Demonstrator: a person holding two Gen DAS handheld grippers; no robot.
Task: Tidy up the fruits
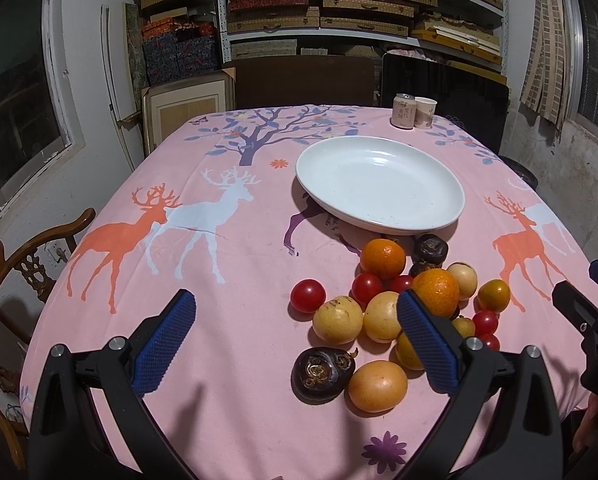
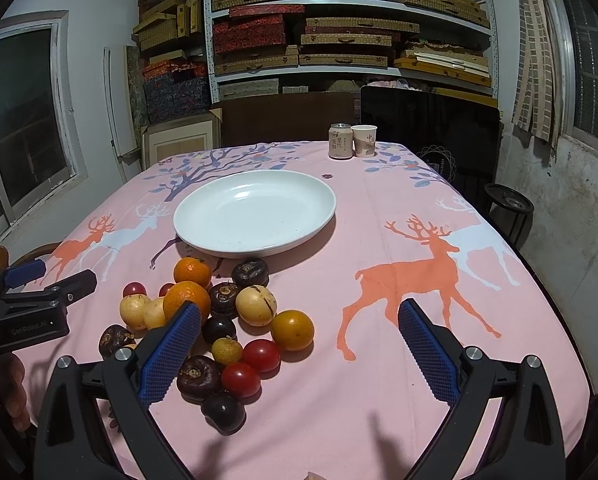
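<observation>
A heap of fruit (image 1: 395, 304) lies on the pink deer tablecloth: oranges (image 1: 382, 258), red cherry tomatoes (image 1: 307, 295), yellow round fruits (image 1: 337, 320) and dark brown-purple fruits (image 1: 322, 369). The heap also shows in the right wrist view (image 2: 219, 312). An empty white plate (image 1: 379, 188) sits just behind it, also in the right wrist view (image 2: 255, 212). My left gripper (image 1: 295, 316) is open and empty, above the heap's left side. My right gripper (image 2: 299, 328) is open and empty, with the heap by its left finger.
A drink can (image 1: 403, 110) and a paper cup (image 1: 425, 112) stand at the table's far edge. A wooden chair (image 1: 15, 276) is at the left. A black stool (image 2: 509, 204) stands at the right. Shelves of boxes fill the back wall.
</observation>
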